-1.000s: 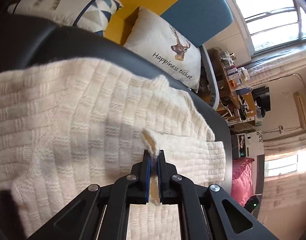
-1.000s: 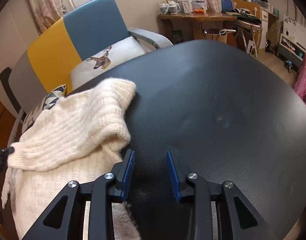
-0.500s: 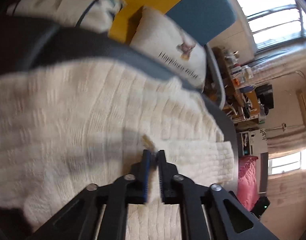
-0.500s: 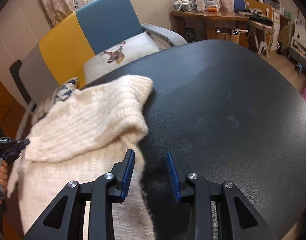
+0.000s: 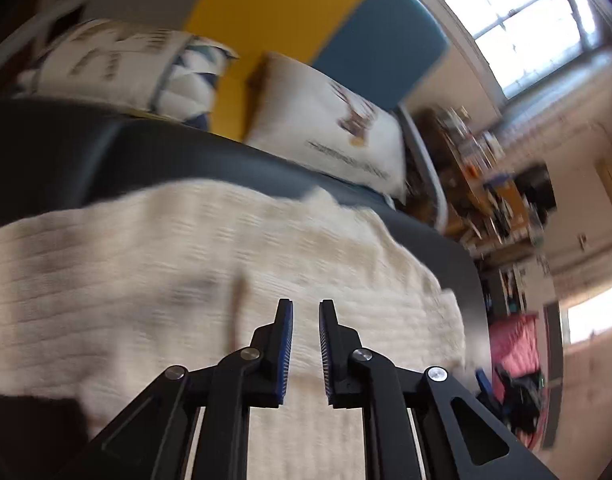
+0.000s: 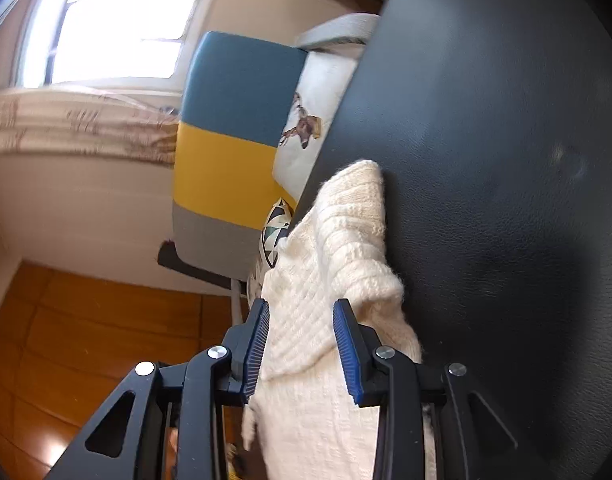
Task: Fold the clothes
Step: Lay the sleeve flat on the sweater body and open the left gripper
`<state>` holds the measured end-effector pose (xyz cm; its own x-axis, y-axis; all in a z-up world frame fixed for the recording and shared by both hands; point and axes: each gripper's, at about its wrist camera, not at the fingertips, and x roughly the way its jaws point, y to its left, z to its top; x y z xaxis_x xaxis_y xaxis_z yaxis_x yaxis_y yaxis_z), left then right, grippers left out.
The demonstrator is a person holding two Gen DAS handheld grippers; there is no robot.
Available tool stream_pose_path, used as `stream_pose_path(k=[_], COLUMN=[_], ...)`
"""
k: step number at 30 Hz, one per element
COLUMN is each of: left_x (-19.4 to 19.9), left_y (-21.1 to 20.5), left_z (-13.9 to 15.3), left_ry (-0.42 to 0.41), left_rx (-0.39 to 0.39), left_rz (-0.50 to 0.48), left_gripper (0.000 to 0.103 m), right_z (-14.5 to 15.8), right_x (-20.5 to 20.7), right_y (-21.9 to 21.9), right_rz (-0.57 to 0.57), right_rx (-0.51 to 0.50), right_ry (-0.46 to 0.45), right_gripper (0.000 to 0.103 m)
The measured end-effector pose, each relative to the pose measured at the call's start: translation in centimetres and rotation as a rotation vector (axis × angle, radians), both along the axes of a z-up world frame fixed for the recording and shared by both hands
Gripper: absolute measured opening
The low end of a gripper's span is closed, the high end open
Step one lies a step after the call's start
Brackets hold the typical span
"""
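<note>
Here your left gripper (image 5: 306, 312) hangs over the cream sweater (image 5: 193, 264), its jaws opening with nothing between them. Your right gripper (image 6: 301, 320) stands partly open, a sweater fold seen between its fingers, though whether it touches you cannot tell. The sweater lies on the black table (image 6: 506, 160), at the edge near the sofa (image 6: 233, 128).

The left gripper (image 5: 306, 308) is pointing steeply down toward twelve o'clock in its view, its jaws opening with a narrow gap and nothing between them. The right gripper (image 6: 301, 312) is pointing toward twelve o'clock, rolled sideways, its jaws standing partly apart, gripping nothing.
</note>
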<state>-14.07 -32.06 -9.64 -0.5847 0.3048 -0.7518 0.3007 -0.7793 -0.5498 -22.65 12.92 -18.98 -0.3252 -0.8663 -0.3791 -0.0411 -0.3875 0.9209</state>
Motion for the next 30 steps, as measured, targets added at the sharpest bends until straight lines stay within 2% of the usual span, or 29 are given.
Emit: stream_pose_path(k=[5,10,12,14,15,18,20,23,26,30], left_x=[-3.4,-3.4,-3.1,-2.7,-2.5,-1.1,0.3,2.1,3.0,3.1], left_y=[7.1,6.0,4.8,4.0,3.7,2.1,-0.4,-4.2,-6.3,-5.7], left_z=[-2.0,-4.9,-6.1,-6.8,-6.9,-5.3,-4.2,-3.6,-4.8,-6.9], left_ry=[-0.067,-0.141,-0.183,-0.195,-0.191,-0.109,-0.069,-0.051,-0.083,-0.104], left_rx=[-0.11,-0.125,-0.101,-0.094,-0.082,0.041,0.06,0.091,0.155,0.218], left_rz=[-0.143,-0.106,-0.073,-0.052,-0.045,-0.021,0.025,0.098,0.108,0.096], left_gripper=[0.012,0.012,0.012,0.011,0.011,0.011,0.012,0.013,0.017,0.02], right_z=[-1.8,-3.3,-3.7,-3.2,-2.9,-1.3,-0.6,-0.8,-1.2,-1.8], right_x=[-0.1,-1.3,-1.8,-1.8,-1.8,-1.6,-1.7,-1.9,-2.2,-1.6], right_y=[-1.5,-3.1,-3.4,-3.9,-4.2,-6.0,-7.1,-7.9,-8.3,-8.0], right_rz=[-0.022,-0.097,-0.171,-0.198,-0.207,-0.118,-0.057,-0.024,-0.024,-0.032], right_rx=[-0.006,-0.029,-0.009,0.003,0.008,0.131,0.17,0.162,0.174,0.202], right_ry=[-0.098,-0.157,-0.176,-0.126,-0.095,0.007,0.05,0.043,0.019,-0.014], right_gripper=[0.037,0.043,0.043,0.045,0.042,0.035,0.035,0.037,0.037,0.037])
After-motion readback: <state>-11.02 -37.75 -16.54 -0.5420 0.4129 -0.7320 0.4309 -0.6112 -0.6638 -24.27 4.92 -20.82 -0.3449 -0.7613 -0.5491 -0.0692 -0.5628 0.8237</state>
